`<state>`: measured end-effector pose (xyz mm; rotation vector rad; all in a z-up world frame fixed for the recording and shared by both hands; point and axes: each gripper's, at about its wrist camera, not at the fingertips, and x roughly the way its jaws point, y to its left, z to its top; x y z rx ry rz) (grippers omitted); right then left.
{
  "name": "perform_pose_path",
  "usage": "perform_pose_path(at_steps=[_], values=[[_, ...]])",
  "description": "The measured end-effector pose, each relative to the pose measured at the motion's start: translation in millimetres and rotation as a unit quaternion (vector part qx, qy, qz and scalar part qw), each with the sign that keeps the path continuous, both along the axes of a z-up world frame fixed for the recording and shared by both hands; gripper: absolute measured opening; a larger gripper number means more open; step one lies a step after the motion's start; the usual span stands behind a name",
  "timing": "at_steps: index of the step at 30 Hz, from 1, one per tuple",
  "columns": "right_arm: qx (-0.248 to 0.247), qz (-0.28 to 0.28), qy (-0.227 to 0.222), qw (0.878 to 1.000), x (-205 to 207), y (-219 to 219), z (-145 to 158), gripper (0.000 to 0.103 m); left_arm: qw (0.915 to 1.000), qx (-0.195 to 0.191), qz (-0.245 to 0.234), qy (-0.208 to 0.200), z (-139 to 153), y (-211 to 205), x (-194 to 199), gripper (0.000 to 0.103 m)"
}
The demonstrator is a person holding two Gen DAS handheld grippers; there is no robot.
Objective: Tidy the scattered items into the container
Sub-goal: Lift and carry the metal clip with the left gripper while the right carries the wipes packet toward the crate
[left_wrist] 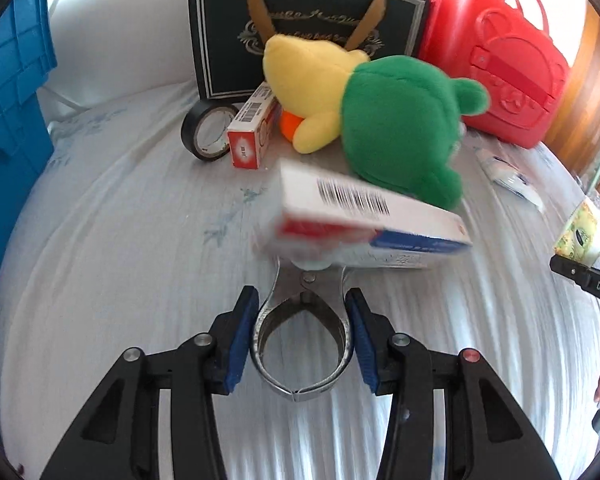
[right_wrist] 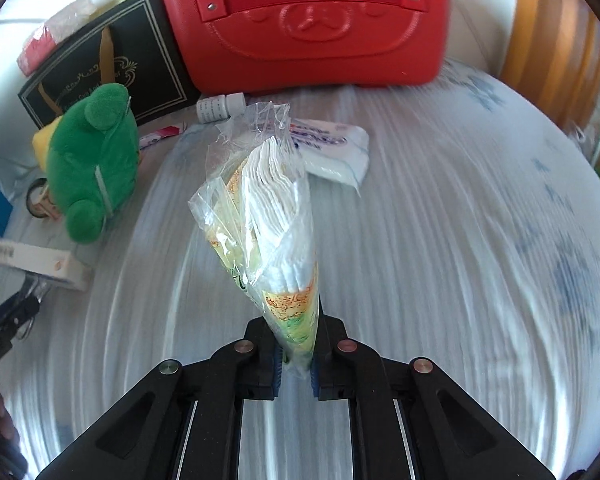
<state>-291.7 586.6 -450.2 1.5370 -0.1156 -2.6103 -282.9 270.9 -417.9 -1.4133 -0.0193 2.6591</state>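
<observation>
The left gripper point(left_wrist: 302, 330) is squeezing metal tongs point(left_wrist: 300, 340) clamping a box point(left_wrist: 360, 220); only the right view shows the right gripper point(right_wrist: 296, 364) pinching a napkin bag point(right_wrist: 260, 216).

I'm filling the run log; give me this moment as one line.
left gripper: shut on tongs holding a box | right gripper: shut on napkin bag | blue crate: at left

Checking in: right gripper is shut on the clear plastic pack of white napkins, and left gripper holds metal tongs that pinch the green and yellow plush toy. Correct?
Not quite. In the left wrist view, the metal tongs held in the left gripper pinch the white barcoded carton, not the green and yellow plush toy, which lies behind it. The right gripper is indeed shut on the clear plastic pack of white napkins.
</observation>
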Motion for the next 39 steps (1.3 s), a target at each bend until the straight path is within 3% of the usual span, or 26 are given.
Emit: perform_pose_path(at_steps=[7, 21, 29, 39], values=[[-0.019, 0.004, -0.004, 1.0, 44.3, 2.7, 35.7, 0.01, 0.9998, 0.014, -0.012, 0.001, 32.5, -13.0, 37.6, 0.044], [-0.047, 0.036, 0.01, 0.998, 147.0, -34.3, 134.9, 0.01, 0.9978, 0.046, -0.046, 0.014, 112.4, -45.0, 118.0, 0.044], [-0.05, 0.052, 0.038, 0.997, 189.9, -64.9, 199.3, 0.01, 0.9927, 0.067, -0.086, 0.052, 181.5, -55.6, 156.6, 0.044], [-0.08, 0.048, 0.066, 0.993, 220.4, -99.8, 251.6, 0.01, 0.9843, 0.08, -0.12, 0.102, 248.3, -71.8, 183.6, 0.044]])
